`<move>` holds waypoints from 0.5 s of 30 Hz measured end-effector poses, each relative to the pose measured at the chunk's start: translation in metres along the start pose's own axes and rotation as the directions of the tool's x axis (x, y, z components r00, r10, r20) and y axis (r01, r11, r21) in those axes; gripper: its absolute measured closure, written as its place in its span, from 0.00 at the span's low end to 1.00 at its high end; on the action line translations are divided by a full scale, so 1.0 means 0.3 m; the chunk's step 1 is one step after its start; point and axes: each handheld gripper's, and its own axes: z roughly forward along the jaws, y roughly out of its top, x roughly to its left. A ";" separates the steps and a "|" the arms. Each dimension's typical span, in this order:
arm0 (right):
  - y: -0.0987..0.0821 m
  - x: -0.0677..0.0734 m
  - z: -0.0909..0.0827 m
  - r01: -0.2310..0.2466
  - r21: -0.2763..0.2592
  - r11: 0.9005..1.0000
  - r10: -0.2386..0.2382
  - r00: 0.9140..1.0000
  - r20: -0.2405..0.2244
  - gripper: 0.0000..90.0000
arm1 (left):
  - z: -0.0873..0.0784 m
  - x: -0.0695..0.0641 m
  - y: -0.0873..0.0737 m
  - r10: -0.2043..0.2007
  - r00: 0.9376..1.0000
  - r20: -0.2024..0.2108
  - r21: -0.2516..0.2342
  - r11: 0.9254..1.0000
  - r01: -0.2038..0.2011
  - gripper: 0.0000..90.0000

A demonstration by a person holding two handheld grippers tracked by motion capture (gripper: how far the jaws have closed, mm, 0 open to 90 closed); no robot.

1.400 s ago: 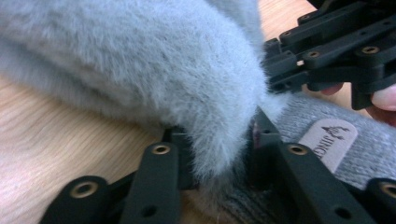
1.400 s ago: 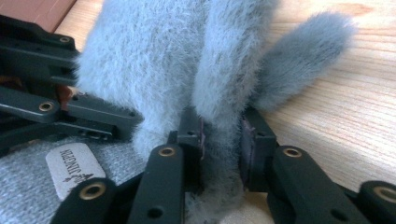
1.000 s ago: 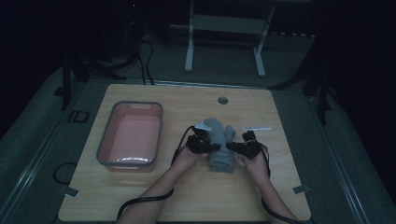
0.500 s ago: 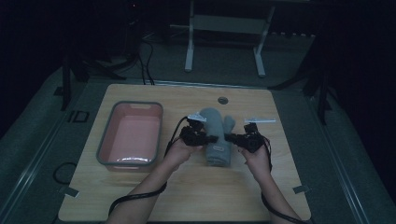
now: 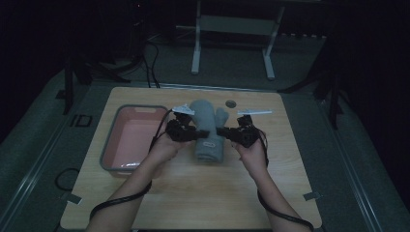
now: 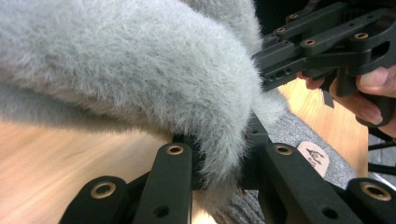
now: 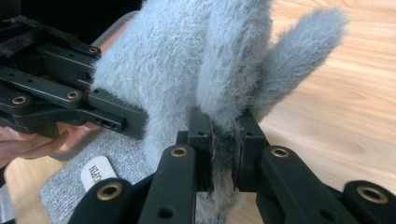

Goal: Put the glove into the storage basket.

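Observation:
A grey fuzzy mitten (image 5: 207,126) with a knit cuff and a small label hangs above the middle of the wooden table (image 5: 193,193), thumb pointing to the right. My left gripper (image 5: 195,136) is shut on its left edge and my right gripper (image 5: 221,131) is shut on its right edge. In the left gripper view the fur of the mitten (image 6: 130,60) is pinched between my left gripper (image 6: 219,161), with the right gripper (image 6: 322,42) across from it. In the right gripper view my right gripper (image 7: 224,149) clamps a fold of the mitten (image 7: 187,60) below the thumb.
A pink tray (image 5: 110,140) with a grey rim sits on the table's left half. A round cable hole (image 5: 230,104) lies near the far edge. A metal stand (image 5: 232,29) is on the floor behind the table. Cables trail from both grippers toward the near edge.
Both hands have risen and moved a little toward the far side, lifting the mitten off the table. Both grips on it stay the same.

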 end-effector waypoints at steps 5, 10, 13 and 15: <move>0.049 0.078 0.050 0.024 -0.005 1.000 -0.024 0.999 -0.023 0.90 | -0.094 0.034 -0.010 0.007 1.000 -0.025 -0.006 1.000 -0.007 0.88; 0.080 0.140 0.114 0.026 0.005 1.000 -0.026 0.998 -0.048 0.90 | -0.168 0.071 -0.037 -0.006 0.999 -0.050 -0.006 1.000 0.006 0.88; 0.097 0.179 0.156 0.030 0.015 0.999 -0.029 0.998 -0.061 0.90 | -0.222 0.098 -0.054 -0.020 0.998 -0.067 -0.001 1.000 0.020 0.88; 0.110 0.205 0.185 0.033 0.017 0.999 -0.032 0.997 -0.073 0.90 | -0.258 0.117 -0.064 -0.029 0.997 -0.075 0.000 1.000 0.029 0.88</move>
